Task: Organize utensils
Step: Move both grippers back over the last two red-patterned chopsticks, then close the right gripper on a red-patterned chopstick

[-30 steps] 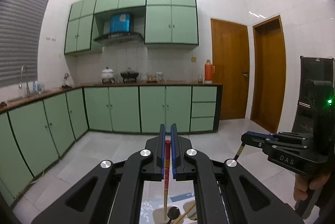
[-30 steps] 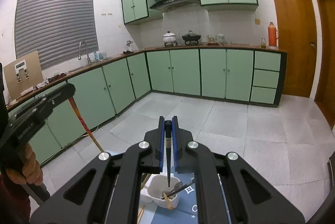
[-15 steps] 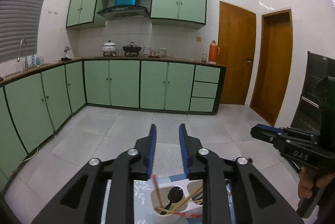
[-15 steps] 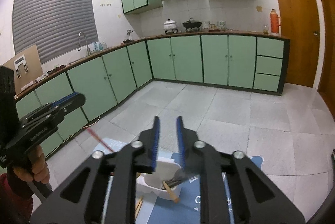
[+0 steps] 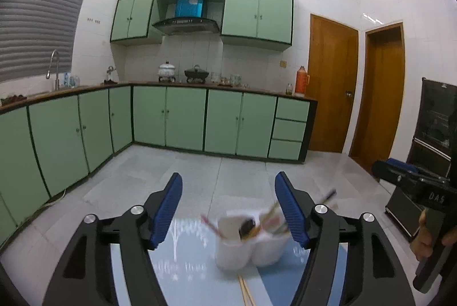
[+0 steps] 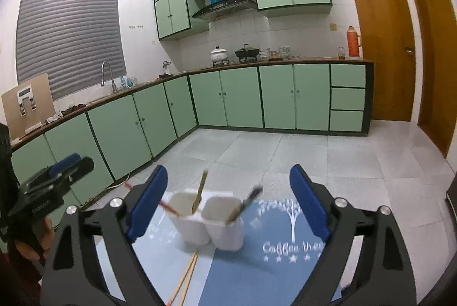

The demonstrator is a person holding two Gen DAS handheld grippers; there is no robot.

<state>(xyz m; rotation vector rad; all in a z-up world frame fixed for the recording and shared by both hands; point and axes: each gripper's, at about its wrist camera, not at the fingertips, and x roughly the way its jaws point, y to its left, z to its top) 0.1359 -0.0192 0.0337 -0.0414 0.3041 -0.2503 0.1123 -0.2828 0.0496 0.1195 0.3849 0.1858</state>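
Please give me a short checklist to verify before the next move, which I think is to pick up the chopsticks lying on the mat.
1. Left gripper open and empty: ok, the fingers stand wide apart.
2. Right gripper open and empty: ok, likewise.
3. White holder upright on the blue mat: ok.
4. Utensils already dropped sit inside the holder: ok, though the red chopstick leans far over the rim.
5. Loose chopsticks reachable: ok, they lie on the mat just in front of the holder.
6. How many loose chopsticks remain: cannot tell, their near ends are hidden behind the gripper.
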